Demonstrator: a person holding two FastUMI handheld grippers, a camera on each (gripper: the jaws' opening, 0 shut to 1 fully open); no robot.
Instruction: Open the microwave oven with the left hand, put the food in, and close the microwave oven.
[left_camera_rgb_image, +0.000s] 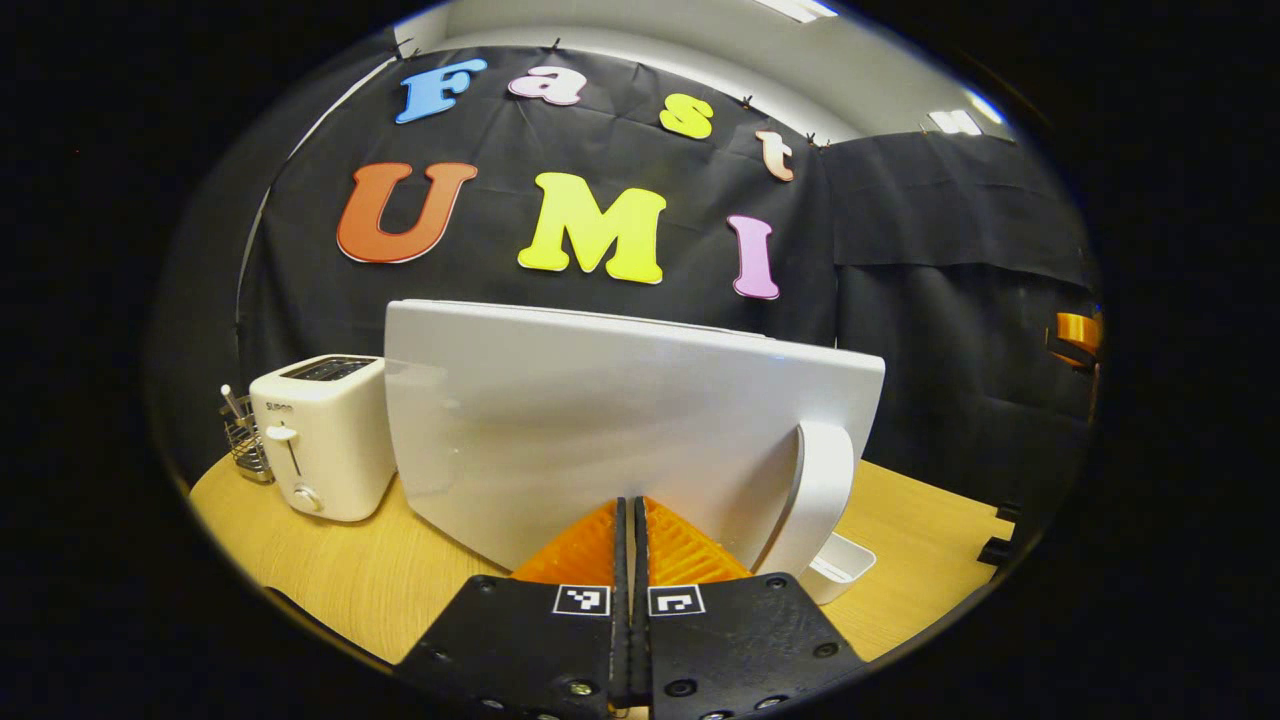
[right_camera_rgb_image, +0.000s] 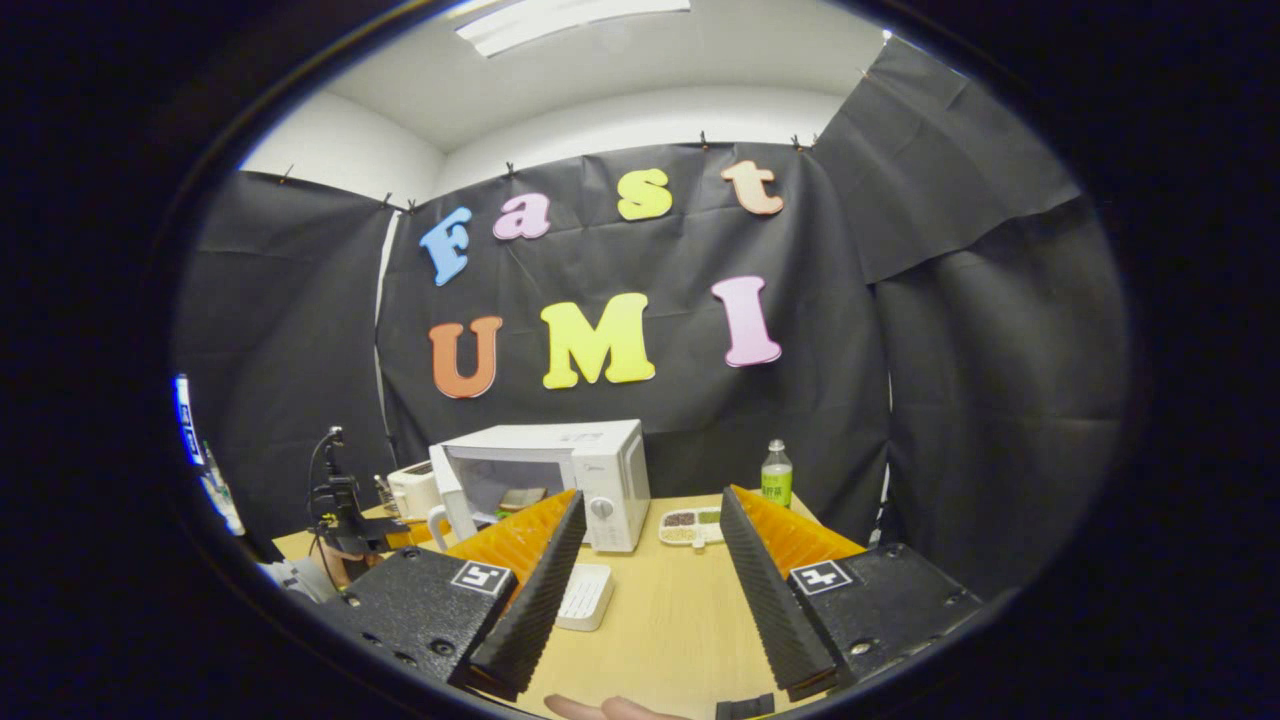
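I start with the table (right_camera_rgb_image: 660, 620), pale wood across the lower half of the right gripper view, and the microwave oven (right_camera_rgb_image: 560, 480) standing on it just left of centre. Its door (left_camera_rgb_image: 600, 420) is swung open: in the left gripper view the door's white outer face spans the middle of the frame, with the curved handle (left_camera_rgb_image: 820, 490) at its right edge. Inside the open cavity, in the right gripper view, I can make out something flat and brownish that I take to be the food (right_camera_rgb_image: 522, 497), though it is too small to be sure. So I judge opening as done, loading as probably done, and closing the door as what is left.

The left gripper (left_camera_rgb_image: 632, 520) sits at bottom centre of its own view with its fingers pressed together on nothing, tips close up to the door's outer face; I cannot tell whether they touch it. That looks like a pose for pushing the door shut.

The right gripper (right_camera_rgb_image: 650, 540) hangs back, jaws wide apart and empty, framing the table.

Smaller things: a toaster (left_camera_rgb_image: 320, 435) at left, a white tray (left_camera_rgb_image: 840, 565) below the handle, a bottle (right_camera_rgb_image: 776, 472) right of the oven.
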